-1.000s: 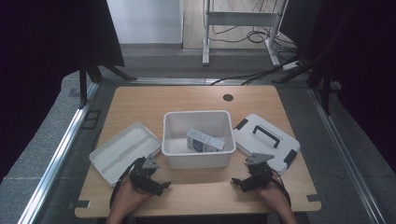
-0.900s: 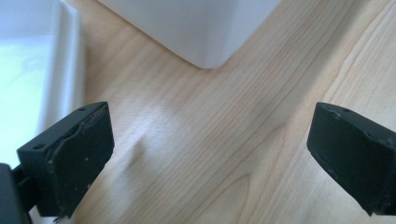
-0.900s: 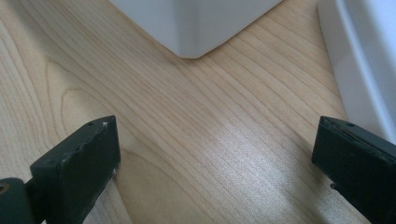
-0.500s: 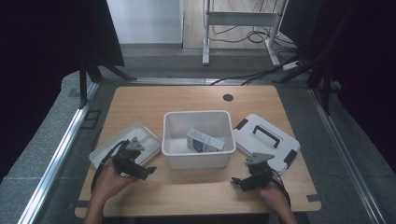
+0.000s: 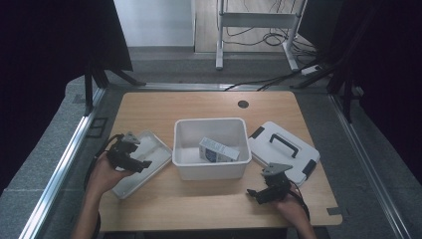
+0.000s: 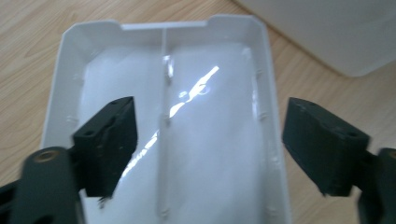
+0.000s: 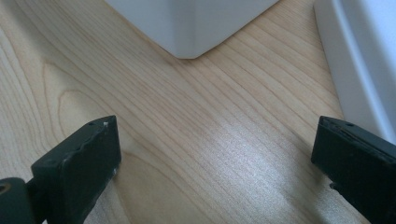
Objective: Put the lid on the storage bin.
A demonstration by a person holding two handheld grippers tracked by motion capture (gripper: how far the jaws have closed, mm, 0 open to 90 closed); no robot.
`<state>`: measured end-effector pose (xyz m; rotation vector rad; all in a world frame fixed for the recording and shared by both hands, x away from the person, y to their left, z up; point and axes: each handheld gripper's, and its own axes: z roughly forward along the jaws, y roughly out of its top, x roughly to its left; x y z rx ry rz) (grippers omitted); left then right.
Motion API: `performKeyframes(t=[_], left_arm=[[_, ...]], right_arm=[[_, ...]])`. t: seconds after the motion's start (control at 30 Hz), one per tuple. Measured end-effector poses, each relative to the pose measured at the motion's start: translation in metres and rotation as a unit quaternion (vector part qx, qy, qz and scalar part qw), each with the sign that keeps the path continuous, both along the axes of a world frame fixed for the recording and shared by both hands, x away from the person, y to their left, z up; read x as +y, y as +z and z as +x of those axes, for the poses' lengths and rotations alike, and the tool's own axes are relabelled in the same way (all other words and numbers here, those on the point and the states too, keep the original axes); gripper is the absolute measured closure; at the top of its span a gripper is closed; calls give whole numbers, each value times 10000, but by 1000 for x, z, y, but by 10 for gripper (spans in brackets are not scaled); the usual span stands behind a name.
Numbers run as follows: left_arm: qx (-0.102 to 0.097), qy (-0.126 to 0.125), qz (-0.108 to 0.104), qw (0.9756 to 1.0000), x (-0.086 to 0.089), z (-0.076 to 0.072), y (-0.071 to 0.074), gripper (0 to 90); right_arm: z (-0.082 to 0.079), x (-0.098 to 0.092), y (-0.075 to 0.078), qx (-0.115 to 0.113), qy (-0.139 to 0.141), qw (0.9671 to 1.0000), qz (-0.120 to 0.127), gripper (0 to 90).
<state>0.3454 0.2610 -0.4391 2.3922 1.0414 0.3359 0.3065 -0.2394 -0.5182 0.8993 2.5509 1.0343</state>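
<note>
Hovering Over the White Tray

Hanging above a shallow white tray [image 5: 149,160] at the left side of the counter [image 5: 199,107], the left claw [image 5: 142,166] has its two black jaws parted, with nothing gripped between them; the jaws have just been closing somewhat, and the tray floor lies below the gap, not pressed by either pad. Seen from the left claw's own camera, the tray [image 6: 65,65] is a glossy white rectangle with rounded corners, a low raised rim and a thin ridge running down its middle that splits it into two long compartments. Light glares off its floor in bright streaks, and the picture is soft, so whether small marks along the side walls are clips or notches cannot be told. The tray lies at an angle, just beside the left wall of a deep white bin [image 5: 210,169] at the counter's centre. Inside the bin lies a small carton [image 5: 218,151] with blue print.

At the near right edge of the counter the right claw [image 5: 254,193] rests low with its jaws spread wide, released, bare wood between them. Just behind it lies a white lid [image 5: 293,154] with a black handle and black latches, flat on the counter and close to the bin's right side.
</note>
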Motion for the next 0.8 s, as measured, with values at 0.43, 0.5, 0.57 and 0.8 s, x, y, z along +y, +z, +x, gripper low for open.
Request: performKeyframes(t=[0.43, 0.5, 0.57, 0.8], left_arm=[[913, 41, 587, 9941, 20, 31, -30, 540], [1044, 9, 708, 9920, 19, 34, -32, 610], [1228, -15, 858, 9887, 17, 37, -34, 660], [1595, -44, 1111, 9809, 10, 44, -38, 886]], right_arm=[[0, 0, 0, 2, -4, 10000, 2, 10], [0, 0, 0, 3, -5, 10000, 4, 10], [0, 0, 0, -5, -1, 10000, 0, 10], [0, 0, 0, -10, -16, 10000, 10, 14]])
